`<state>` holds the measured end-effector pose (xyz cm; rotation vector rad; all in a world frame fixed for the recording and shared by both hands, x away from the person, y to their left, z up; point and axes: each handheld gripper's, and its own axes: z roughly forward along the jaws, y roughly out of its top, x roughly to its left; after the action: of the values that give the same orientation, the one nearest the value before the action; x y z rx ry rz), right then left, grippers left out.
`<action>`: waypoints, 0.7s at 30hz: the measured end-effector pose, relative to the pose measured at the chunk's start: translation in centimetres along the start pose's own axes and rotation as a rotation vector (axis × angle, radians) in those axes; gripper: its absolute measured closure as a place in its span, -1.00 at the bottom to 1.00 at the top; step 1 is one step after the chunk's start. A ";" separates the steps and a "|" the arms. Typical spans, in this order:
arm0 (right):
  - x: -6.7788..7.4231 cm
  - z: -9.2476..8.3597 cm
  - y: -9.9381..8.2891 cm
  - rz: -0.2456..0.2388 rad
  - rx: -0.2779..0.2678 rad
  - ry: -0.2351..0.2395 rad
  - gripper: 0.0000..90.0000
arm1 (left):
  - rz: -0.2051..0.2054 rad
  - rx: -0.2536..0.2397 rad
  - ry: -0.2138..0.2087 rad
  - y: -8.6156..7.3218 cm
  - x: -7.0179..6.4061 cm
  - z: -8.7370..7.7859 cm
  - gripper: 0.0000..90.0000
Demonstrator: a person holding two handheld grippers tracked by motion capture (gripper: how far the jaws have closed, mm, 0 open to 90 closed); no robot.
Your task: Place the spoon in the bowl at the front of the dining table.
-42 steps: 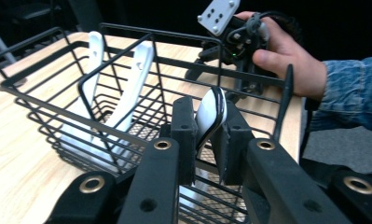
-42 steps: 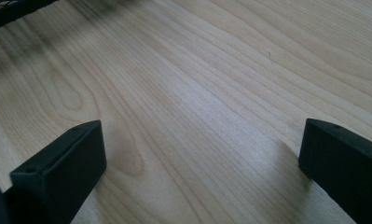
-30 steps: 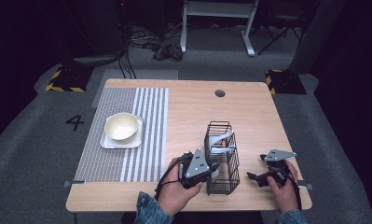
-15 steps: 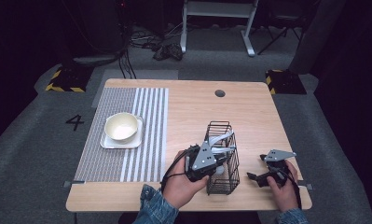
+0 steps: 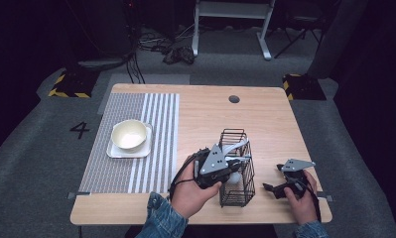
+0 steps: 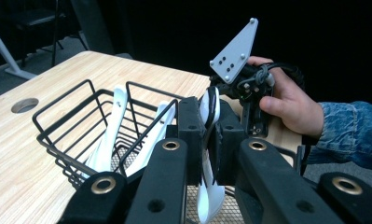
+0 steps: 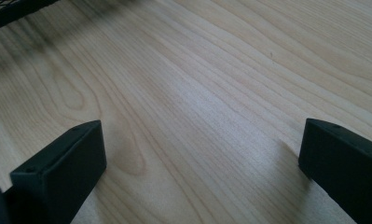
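A black wire basket stands on the wooden table near its front edge. White spoons lean inside the basket, two of them upright against its wires. My left gripper hangs over the basket's near side, shut on another white spoon. That spoon runs upright between the pads, its lower end still within the basket. Right of the basket, my right gripper rests low on the table. Its jaws stand wide open over bare wood.
A cream bowl sits on a white square plate on a striped grey mat at the table's left. A round cable hole lies near the far edge. The other hand and its gripper are just beyond the basket.
My left gripper has risen with the white spoon, lifting it higher out of the basket. The right gripper has stayed put.
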<state>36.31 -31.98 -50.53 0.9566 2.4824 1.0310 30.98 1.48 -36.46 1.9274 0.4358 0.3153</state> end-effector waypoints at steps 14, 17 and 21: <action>0.0 0.0 0.0 0.000 0.000 0.000 -0.98 | -0.015 -0.038 0.008 2.4 0.3 -1.6 0.88; 0.0 0.0 0.0 0.000 -0.001 0.000 -0.98 | -0.012 -0.039 0.014 2.9 0.4 -1.8 0.88; 0.0 0.0 0.0 0.000 0.000 0.000 -0.98 | -0.004 -0.048 0.011 3.7 0.5 -2.0 0.88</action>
<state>36.31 -31.98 -50.54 0.9569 2.4820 1.0312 31.19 2.08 -32.22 1.8781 0.4358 0.3309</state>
